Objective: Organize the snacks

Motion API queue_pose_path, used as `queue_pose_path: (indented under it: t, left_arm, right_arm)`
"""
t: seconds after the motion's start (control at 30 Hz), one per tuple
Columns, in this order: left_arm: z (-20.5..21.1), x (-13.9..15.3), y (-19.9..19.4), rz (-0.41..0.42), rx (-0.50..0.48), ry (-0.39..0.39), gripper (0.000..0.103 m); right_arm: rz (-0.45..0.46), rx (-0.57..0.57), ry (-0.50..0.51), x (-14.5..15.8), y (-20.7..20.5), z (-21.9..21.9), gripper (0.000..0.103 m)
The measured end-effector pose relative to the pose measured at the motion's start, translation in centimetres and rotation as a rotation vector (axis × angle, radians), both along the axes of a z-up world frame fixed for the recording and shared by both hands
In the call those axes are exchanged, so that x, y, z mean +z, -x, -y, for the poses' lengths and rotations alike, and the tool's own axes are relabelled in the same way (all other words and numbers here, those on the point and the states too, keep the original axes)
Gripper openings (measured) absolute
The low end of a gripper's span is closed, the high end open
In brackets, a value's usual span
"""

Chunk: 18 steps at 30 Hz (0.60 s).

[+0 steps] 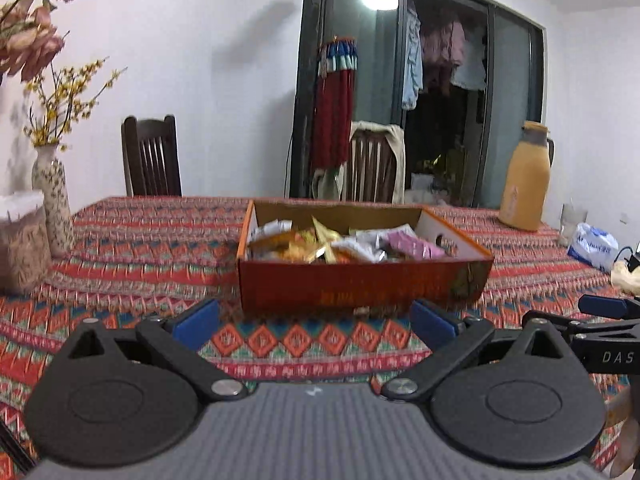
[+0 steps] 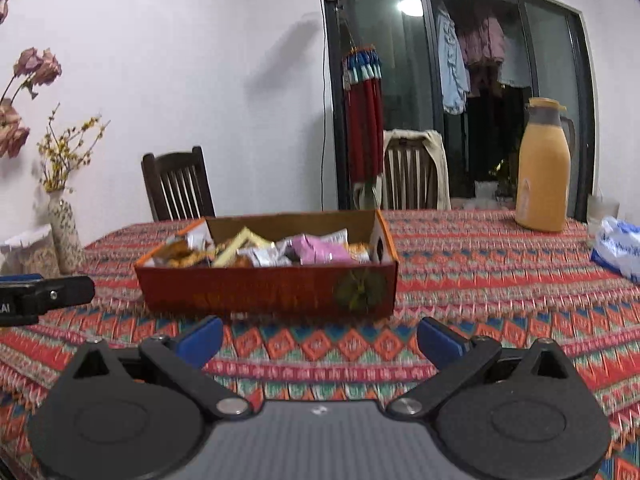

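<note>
A shallow orange cardboard box [image 1: 360, 286] stands on the patterned tablecloth, filled with several wrapped snacks [image 1: 344, 244], among them a pink packet [image 1: 416, 245]. My left gripper [image 1: 316, 320] is open and empty, just short of the box's near wall. The right gripper's tip [image 1: 604, 306] shows at the right edge of the left wrist view. In the right wrist view the same box [image 2: 268, 290] sits ahead and slightly left, with the snacks [image 2: 264, 252] inside. My right gripper [image 2: 320, 338] is open and empty in front of it. The left gripper's tip [image 2: 48, 292] shows at the left edge.
A vase with yellow flowers [image 1: 52, 200] and a clear container [image 1: 22, 240] stand at the left. An orange thermos jug [image 2: 542, 168] and a white-blue bag [image 2: 618, 252] are at the right. Two wooden chairs [image 2: 178, 184] stand behind the table [image 2: 480, 280].
</note>
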State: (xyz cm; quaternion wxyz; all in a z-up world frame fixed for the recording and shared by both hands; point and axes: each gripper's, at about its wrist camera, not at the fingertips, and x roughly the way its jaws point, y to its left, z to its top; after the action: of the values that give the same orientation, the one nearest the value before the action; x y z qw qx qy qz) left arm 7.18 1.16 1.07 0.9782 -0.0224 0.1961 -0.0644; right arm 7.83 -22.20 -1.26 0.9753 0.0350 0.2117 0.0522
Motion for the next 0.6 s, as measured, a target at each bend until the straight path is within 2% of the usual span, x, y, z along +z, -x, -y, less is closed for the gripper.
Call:
queue_pose_path:
  t: [0.6]
  left_arm:
    - [-0.6, -2.0, 1.1, -0.065, 0.003, -0.008, 0.103]
  right_arm:
    - [-0.052, -0.011, -0.010, -1.3, 0.7, -0.1, 0.103]
